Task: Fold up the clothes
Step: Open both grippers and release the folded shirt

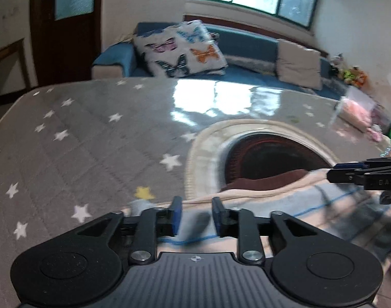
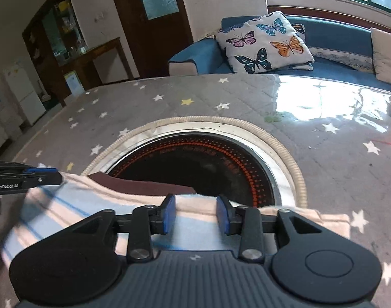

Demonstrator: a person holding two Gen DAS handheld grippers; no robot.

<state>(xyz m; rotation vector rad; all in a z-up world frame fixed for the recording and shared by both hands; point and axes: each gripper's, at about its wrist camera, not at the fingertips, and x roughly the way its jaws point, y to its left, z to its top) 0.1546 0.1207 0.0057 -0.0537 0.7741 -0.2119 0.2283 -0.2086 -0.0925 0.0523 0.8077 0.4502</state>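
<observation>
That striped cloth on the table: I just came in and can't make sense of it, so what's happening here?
A person is folding clothes with a handheld gripper in each hand. Both the left gripper and the right gripper are open, their fingers on either side of the upper edge of the striped garment. It lies on the star-patterned tablecloth, partly over the round cooktop. Neither has clamped it.

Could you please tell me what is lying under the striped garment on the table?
The striped garment covers the near edge of the round dark cooktop and the star-patterned tablecloth. Whatever else lies beneath it is hidden.
</observation>
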